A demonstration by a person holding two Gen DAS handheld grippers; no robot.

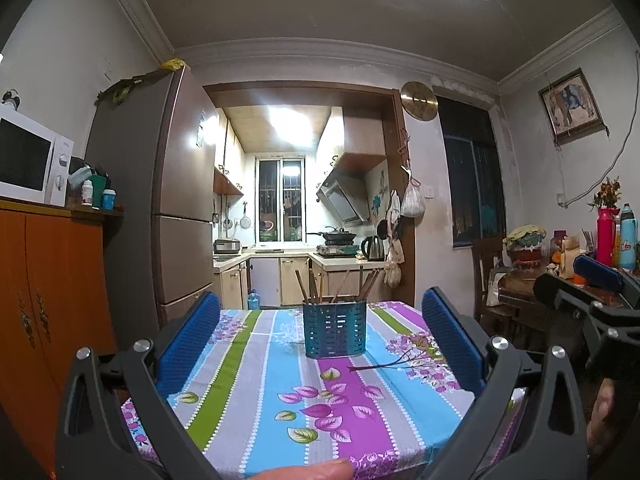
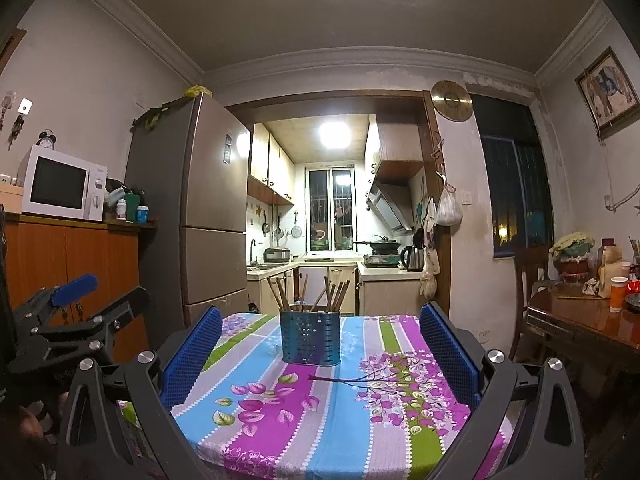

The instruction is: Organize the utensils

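- We hold the left gripper [image 1: 320, 324] with its blue-padded jaws spread wide, gripping nothing.
- Our right gripper [image 2: 320, 332] likewise has its jaws wide apart and empty.
- The blue perforated metal utensil holder [image 1: 334, 329] stands upright on the striped floral tablecloth [image 1: 256, 392], ahead of both grippers.
- Brown wooden chopsticks [image 1: 316, 286] lean inside it.

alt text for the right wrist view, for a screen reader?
A blue perforated utensil holder full of wooden chopsticks stands upright on a striped floral tablecloth, framed by the open, empty right gripper. The left gripper shows at the left edge, also open. Behind are a fridge and a lit kitchen.
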